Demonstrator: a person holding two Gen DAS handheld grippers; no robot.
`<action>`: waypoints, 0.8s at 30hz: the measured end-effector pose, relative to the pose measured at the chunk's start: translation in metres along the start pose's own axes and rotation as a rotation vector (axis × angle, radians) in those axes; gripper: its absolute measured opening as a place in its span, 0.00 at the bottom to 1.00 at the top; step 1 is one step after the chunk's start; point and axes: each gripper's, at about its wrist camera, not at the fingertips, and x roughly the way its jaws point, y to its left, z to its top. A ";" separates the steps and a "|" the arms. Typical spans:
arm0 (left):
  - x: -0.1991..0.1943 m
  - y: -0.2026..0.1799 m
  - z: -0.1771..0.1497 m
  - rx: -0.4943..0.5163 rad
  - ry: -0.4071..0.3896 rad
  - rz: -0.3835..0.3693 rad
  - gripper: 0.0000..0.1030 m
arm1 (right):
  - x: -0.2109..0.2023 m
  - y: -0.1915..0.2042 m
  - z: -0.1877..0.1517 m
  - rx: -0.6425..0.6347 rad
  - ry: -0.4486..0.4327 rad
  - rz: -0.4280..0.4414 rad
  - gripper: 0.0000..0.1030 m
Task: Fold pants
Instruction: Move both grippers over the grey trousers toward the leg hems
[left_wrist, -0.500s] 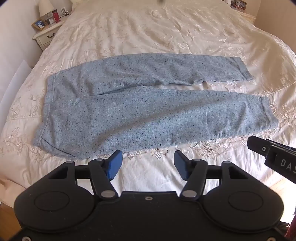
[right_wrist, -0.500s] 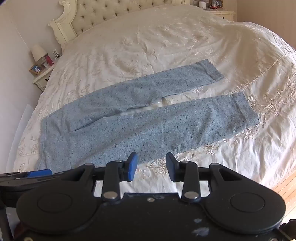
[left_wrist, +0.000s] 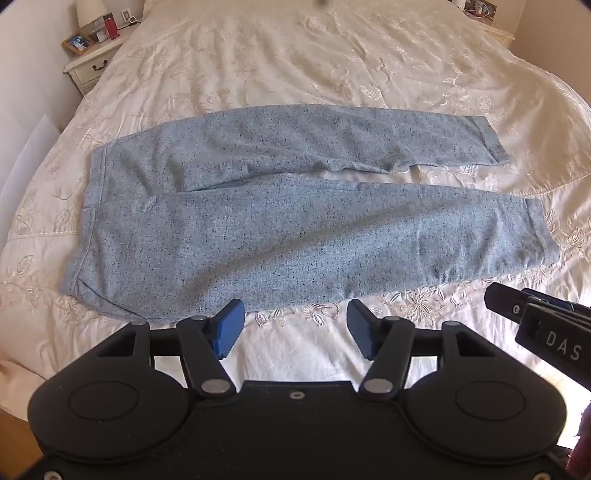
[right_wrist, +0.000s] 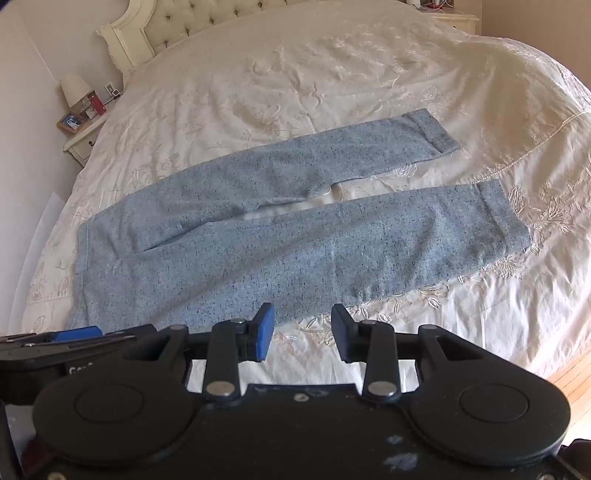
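Light blue speckled pants (left_wrist: 280, 229) lie flat across the cream bedspread (left_wrist: 295, 55), waistband to the left and both leg cuffs to the right; the right wrist view shows the same pants (right_wrist: 295, 236). My left gripper (left_wrist: 293, 326) hangs open just short of the near leg's lower edge, with nothing between its blue pads. My right gripper (right_wrist: 302, 330) is also open and empty, over the bedspread just below the near leg. A narrow strip of bedspread shows between the two legs.
A white nightstand (left_wrist: 92, 62) with a lamp, a picture frame and a red can stands at the bed's far left. A tufted headboard (right_wrist: 166, 22) backs the bed. Wooden floor (right_wrist: 576, 376) shows beyond the bed's right edge. The right gripper's body (left_wrist: 543, 325) juts in at the left view's right.
Both grippers have edged a little closer to the pants' near edge. The pants lie as before.
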 end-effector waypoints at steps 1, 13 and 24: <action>0.001 0.000 0.000 0.001 0.003 -0.001 0.62 | 0.001 -0.001 -0.001 0.001 0.003 0.000 0.36; 0.012 -0.001 0.002 0.007 0.034 0.001 0.62 | 0.008 0.002 0.010 0.011 0.028 -0.010 0.36; 0.024 0.002 0.009 0.021 0.056 -0.017 0.61 | 0.018 0.004 0.014 0.030 0.055 -0.027 0.36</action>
